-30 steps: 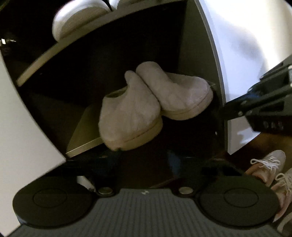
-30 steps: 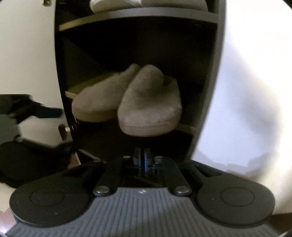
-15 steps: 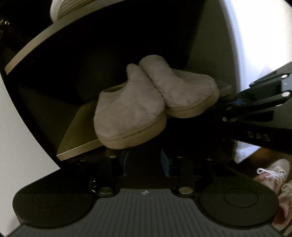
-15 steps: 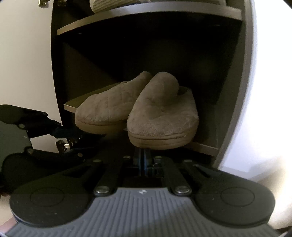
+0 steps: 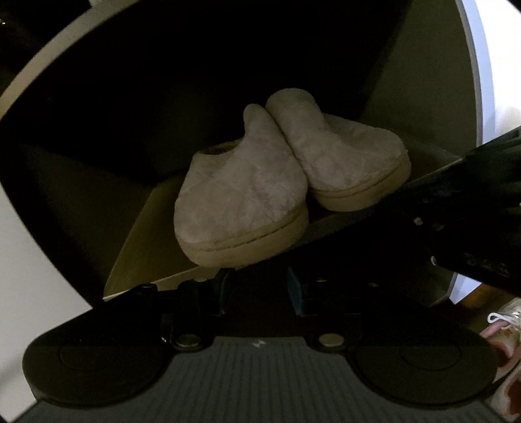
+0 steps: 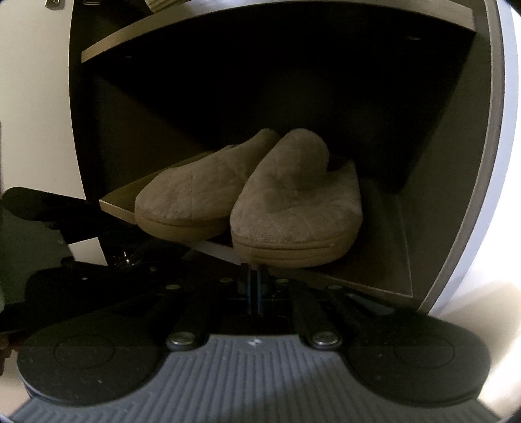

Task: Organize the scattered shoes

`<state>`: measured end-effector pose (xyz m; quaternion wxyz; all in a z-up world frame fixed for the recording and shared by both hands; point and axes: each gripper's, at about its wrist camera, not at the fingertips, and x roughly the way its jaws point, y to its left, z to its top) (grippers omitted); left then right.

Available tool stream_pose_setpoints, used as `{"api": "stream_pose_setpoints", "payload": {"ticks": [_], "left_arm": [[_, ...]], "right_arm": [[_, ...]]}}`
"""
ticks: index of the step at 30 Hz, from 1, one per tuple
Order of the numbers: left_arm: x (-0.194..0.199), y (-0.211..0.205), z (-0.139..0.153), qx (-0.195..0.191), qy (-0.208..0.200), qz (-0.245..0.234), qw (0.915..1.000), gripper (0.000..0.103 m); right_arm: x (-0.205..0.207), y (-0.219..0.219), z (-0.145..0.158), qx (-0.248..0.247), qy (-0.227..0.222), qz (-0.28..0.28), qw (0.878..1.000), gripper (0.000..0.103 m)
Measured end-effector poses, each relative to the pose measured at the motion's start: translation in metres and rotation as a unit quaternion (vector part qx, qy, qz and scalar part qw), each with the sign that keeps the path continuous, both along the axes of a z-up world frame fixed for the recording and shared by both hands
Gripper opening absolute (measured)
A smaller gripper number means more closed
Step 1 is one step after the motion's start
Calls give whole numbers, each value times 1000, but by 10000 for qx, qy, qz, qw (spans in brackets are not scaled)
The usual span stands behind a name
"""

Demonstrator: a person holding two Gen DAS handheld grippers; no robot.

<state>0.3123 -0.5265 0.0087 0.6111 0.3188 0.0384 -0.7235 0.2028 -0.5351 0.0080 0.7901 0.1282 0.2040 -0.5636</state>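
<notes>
Two grey fleece slippers sit side by side on a shelf (image 5: 149, 260) inside a dark cabinet, toes hanging over the front edge. In the left wrist view the left slipper (image 5: 241, 208) is just above my left gripper (image 5: 259, 288), whose blue-padded fingers stand apart and hold nothing. The right slipper (image 5: 345, 162) lies beside it. In the right wrist view the right slipper (image 6: 293, 208) sits just above my right gripper (image 6: 253, 286), whose fingers are pressed together below its toe. The left slipper (image 6: 195, 198) is to its left.
The cabinet has a shelf above (image 6: 228, 29) holding a light shoe sole (image 6: 162, 4) and white outer walls (image 6: 32, 97). Pink-and-white sneakers (image 5: 504, 328) lie on the floor at the right. The right gripper's body (image 5: 472, 211) crosses the left wrist view.
Both grippers have moved closer to the shelf and lower, so the slippers loom larger. The left gripper's fingers have come into view, apart. The slippers have not moved.
</notes>
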Motion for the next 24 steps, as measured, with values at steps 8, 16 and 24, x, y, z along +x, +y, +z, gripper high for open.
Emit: {"api": "stream_pose_setpoints", "payload": {"ticks": [8,16,24], "left_arm": [[-3,52,20,-442,282,-147,9985,51],[-19,33,18,-647,113,-15,9978,56],[-15,59,17,-540,249,10,9982,56]], "right_arm": [[-20,34,-2,106,-222,-88,9997,3],[-31,49,-5,164,-247,-181,9994,4],[-45,69,-8,270,-278,-262,9989,4]]}}
